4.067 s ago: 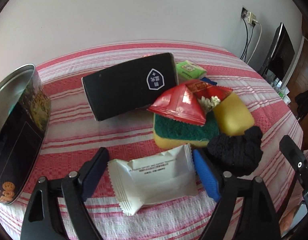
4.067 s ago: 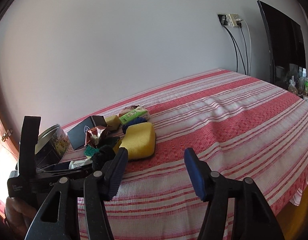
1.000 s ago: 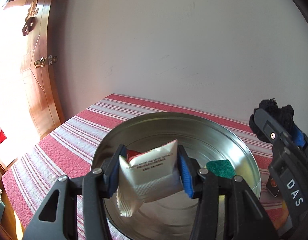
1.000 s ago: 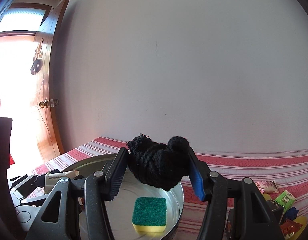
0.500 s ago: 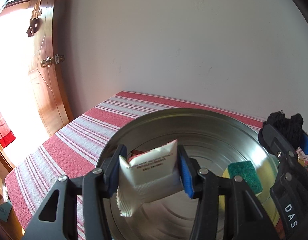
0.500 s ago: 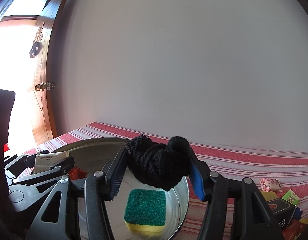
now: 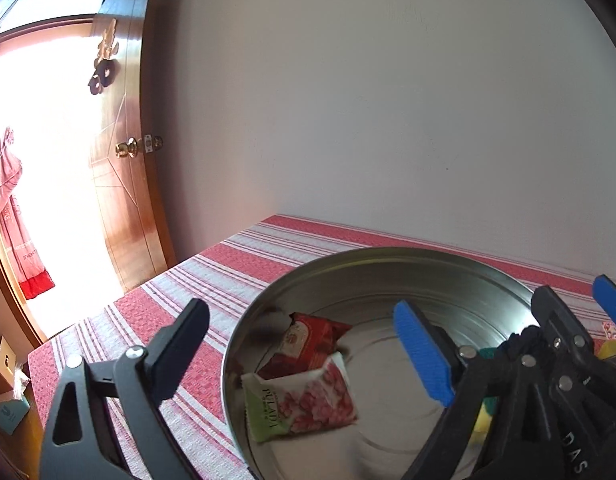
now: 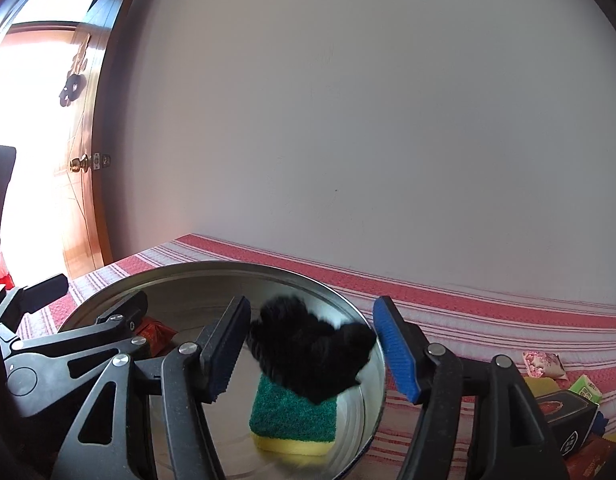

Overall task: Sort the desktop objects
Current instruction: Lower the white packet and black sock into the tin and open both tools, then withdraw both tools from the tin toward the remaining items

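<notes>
A round metal tin [image 7: 387, 264] stands on the red striped cloth. In the left wrist view my left gripper [image 7: 308, 356] is open and empty above the tin's left side. Below it a snack packet [image 7: 304, 400] with green and pink print lies inside on a red packet [image 7: 311, 340]. In the right wrist view my right gripper [image 8: 313, 352] is open over the tin [image 8: 228, 270]. A black knitted piece [image 8: 311, 354] sits loose between the jaws, just over a green and yellow sponge [image 8: 294, 420] in the tin.
A white wall rises behind the table. A wooden door [image 7: 124, 152] stands open at the left. At the right of the right wrist view lie a black box [image 8: 565, 420], a green packet [image 8: 585, 390] and a small pink packet [image 8: 543, 364].
Both grippers have opened. The white packet has left my left gripper and lies in the tin with its printed side up. The black knitted piece has come free of my right gripper's jaws.
</notes>
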The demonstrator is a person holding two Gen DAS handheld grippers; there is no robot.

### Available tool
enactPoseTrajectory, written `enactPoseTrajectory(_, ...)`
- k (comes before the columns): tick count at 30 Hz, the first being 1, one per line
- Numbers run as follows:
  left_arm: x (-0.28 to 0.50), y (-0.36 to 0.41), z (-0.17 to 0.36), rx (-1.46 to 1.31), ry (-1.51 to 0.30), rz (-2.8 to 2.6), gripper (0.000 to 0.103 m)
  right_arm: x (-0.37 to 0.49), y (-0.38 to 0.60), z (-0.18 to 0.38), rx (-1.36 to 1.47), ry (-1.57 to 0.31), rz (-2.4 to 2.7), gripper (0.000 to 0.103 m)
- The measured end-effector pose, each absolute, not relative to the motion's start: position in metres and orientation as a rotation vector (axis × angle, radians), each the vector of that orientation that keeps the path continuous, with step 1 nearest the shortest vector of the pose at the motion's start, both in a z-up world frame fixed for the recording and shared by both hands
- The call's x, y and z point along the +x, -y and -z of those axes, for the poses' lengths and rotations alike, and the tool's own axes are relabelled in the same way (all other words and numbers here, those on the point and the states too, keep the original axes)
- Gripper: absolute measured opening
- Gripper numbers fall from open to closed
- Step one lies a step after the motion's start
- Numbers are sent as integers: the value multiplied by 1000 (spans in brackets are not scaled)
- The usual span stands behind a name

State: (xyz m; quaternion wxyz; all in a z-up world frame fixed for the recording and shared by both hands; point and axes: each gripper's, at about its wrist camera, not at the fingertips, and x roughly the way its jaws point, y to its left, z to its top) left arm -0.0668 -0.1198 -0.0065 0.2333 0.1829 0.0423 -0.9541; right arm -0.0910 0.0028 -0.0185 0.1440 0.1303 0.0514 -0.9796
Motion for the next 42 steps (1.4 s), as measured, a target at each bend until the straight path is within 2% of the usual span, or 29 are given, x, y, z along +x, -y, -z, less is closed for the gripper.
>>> enactPoseTrajectory(3,-60,118,6,423,-116,2605,102,-89,-16,18,362,-67,2844,87)
enactPoseTrajectory(13,-51,125,4,367,-157,2557,102,-75,-27,14,334,-37,2881,87)
enactPoseTrajectory(42,-43,108,7,387,-122,2584,102,-41,-46,7,199,-28,3007,87)
